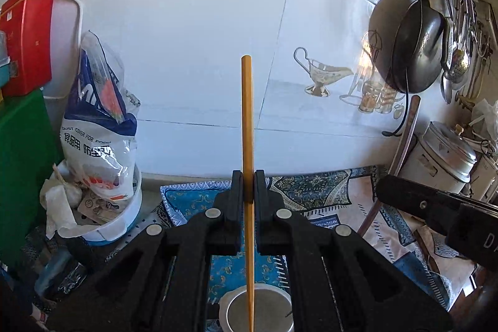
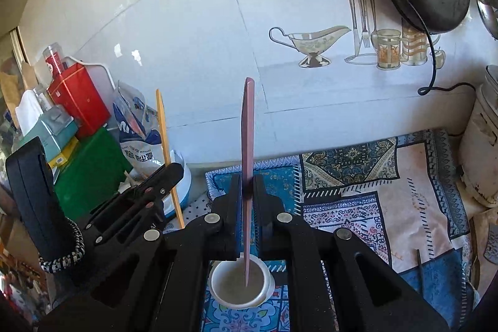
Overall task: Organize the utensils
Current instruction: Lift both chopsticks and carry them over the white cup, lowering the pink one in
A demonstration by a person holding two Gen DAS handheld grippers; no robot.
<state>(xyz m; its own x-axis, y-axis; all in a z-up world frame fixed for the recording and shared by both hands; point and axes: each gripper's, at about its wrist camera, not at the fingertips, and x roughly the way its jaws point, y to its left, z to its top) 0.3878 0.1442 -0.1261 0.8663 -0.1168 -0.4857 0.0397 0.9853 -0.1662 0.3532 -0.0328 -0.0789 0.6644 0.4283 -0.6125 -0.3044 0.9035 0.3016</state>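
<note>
My left gripper (image 1: 248,179) is shut on a yellow wooden chopstick (image 1: 246,114) and holds it upright, its lower end reaching down into a round metal cup (image 1: 267,315) on the patterned cloth. My right gripper (image 2: 247,184) is shut on a flat pink utensil (image 2: 248,139), also upright, its lower tip inside a white cup (image 2: 239,285). In the right wrist view the left gripper (image 2: 168,173) and its chopstick (image 2: 163,126) show at the left. In the left wrist view the right gripper's body (image 1: 435,207) shows at the right.
A patterned blue and cream cloth (image 2: 389,192) covers the counter. A white bowl with a plastic bag (image 1: 99,126), a red tin (image 1: 26,39) and a green box (image 1: 21,164) crowd the left. A black pan (image 1: 417,49), hanging utensils and a metal pot (image 1: 442,157) stand at the right. A dark stick (image 2: 420,273) lies on the cloth.
</note>
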